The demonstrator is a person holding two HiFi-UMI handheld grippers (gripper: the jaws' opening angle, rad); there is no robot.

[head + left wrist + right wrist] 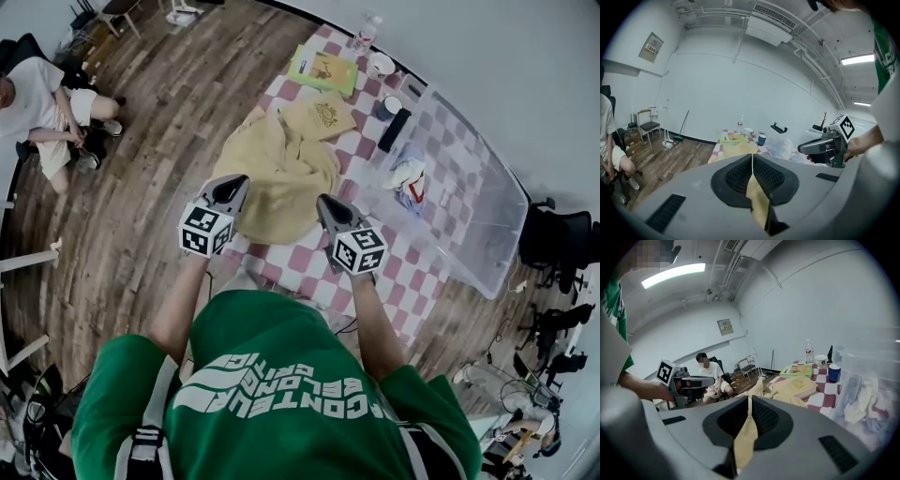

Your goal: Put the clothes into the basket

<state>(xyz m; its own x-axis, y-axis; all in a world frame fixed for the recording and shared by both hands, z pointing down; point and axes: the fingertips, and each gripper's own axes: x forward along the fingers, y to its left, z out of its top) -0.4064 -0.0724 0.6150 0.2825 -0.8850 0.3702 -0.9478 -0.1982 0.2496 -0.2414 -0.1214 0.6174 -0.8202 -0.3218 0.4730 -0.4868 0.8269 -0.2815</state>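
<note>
A yellow cloth (277,173) lies bunched on the red-and-white checked table (314,281). My left gripper (232,190) is shut on its near left edge, and my right gripper (328,208) is shut on its near right edge. In the left gripper view a yellow strip of cloth (759,201) is pinched between the closed jaws of the left gripper (752,157). The right gripper view shows the same, with cloth (745,437) in the right gripper (749,399). The clear plastic basket (469,220) stands on the table's right half with white clothes (410,180) inside.
Behind the cloth lie a tan book (323,114), a green book (323,67), a blue cup (389,105), a bowl (380,64), a bottle (367,28) and a black object (396,129). A person (42,103) sits at far left. Office chairs (553,239) stand right.
</note>
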